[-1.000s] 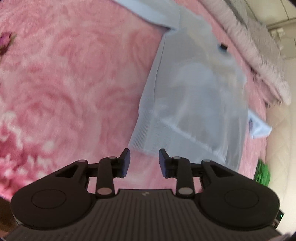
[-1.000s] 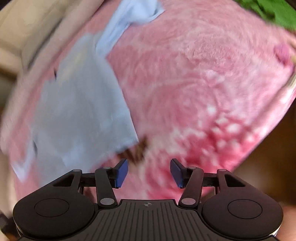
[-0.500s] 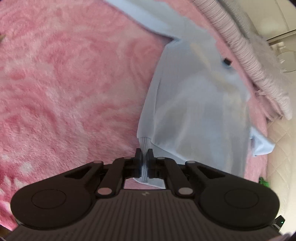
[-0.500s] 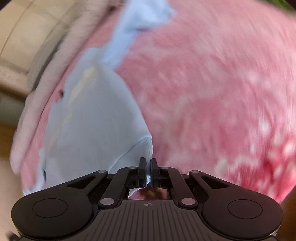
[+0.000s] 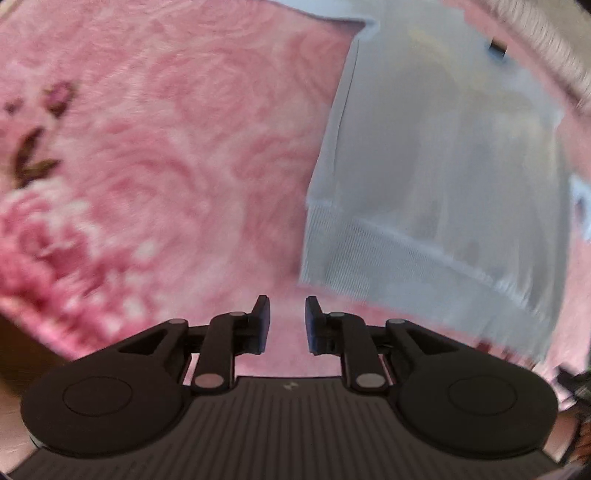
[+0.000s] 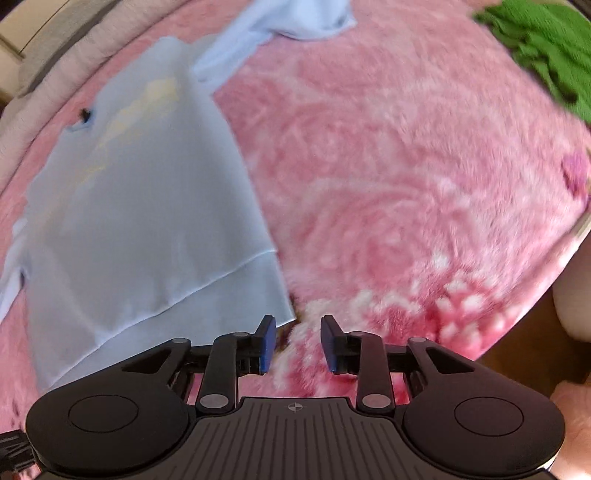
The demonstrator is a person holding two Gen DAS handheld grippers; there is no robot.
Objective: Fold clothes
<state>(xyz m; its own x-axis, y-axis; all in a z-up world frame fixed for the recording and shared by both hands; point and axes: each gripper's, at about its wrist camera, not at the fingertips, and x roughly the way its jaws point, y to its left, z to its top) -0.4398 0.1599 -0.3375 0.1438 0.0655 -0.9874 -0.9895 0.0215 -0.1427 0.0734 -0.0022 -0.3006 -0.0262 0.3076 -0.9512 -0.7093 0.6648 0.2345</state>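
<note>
Looking down both cameras, I see the pale blue top [image 6: 147, 229] lying flat on the pink plush blanket [image 6: 388, 184], body unfolded and ribbed hem [image 5: 388, 266] nearest me, so folding remains; my left claw [image 5: 287, 325] and right claw [image 6: 297, 343] gape empty near its hem corners.

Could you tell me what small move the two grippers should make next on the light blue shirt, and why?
Probably swing the right gripper toward the right sleeve to fold it inward. The light blue shirt lies spread on the pink blanket with that sleeve stretched outward. Both it and the left gripper are open and empty, just short of the ribbed hem.
</note>
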